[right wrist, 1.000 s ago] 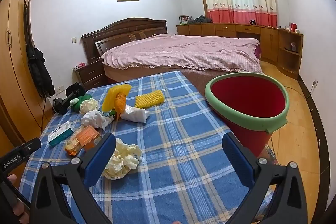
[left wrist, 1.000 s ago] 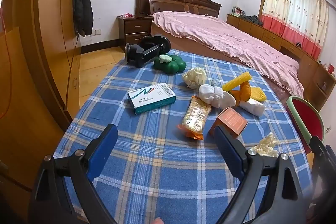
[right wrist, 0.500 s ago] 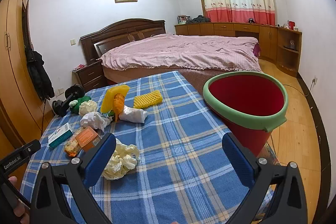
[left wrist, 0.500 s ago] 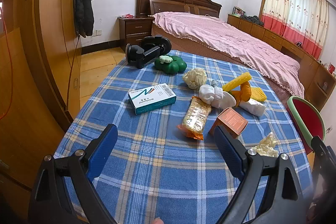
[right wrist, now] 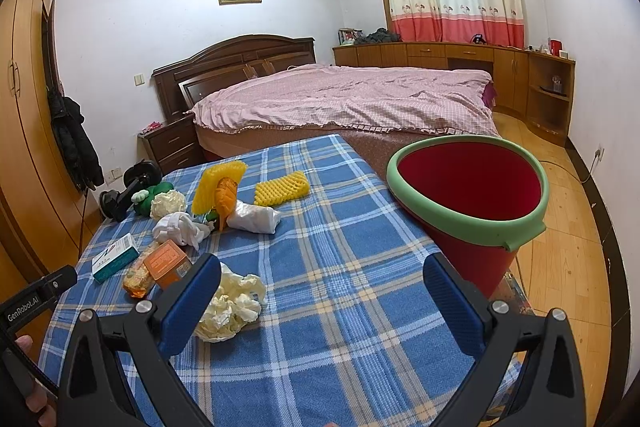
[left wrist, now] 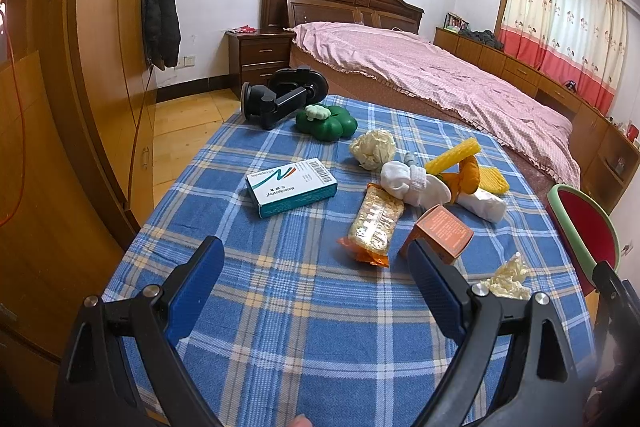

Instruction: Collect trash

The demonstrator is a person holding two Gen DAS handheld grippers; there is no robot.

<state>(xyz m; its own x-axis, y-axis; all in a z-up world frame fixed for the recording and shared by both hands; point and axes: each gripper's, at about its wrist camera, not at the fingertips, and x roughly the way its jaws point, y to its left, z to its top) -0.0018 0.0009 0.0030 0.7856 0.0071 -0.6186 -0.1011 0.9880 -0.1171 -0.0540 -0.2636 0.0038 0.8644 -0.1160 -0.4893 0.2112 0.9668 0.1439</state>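
We held the left gripper (left wrist: 312,291) low over the near edge of the bench (left wrist: 320,327), its blue pads spread wide with nothing between them. The right gripper (right wrist: 320,291) hung the same way above the near right part of the checked cloth, jaws fully apart and empty. Neither had taken any trash yet, so we judged the collecting had not begun.

Nearest the right gripper lay a crumpled yellowish paper wad (right wrist: 230,307), just beside its left pad, likely the easiest first pick. At the bench's right edge stood the red bucket (right wrist: 468,227) with a green rim, tilted toward us, which we took to be the bin placed close for short drops; it looked empty.

Further in, toward the middle, an orange carton (left wrist: 440,233) and a snack packet (left wrist: 374,223) lay side by side, with a green-and-white medicine box (left wrist: 291,187) apart on the left. Beyond them were clustered a white crumpled cloth (left wrist: 412,183), a white wrapped bundle (left wrist: 482,205), yellow foam fruit nets (right wrist: 282,187) and another paper ball (left wrist: 372,149).

At the far left corner sat a green toy (left wrist: 326,123) and a black suction mount (left wrist: 280,99), probably not trash.
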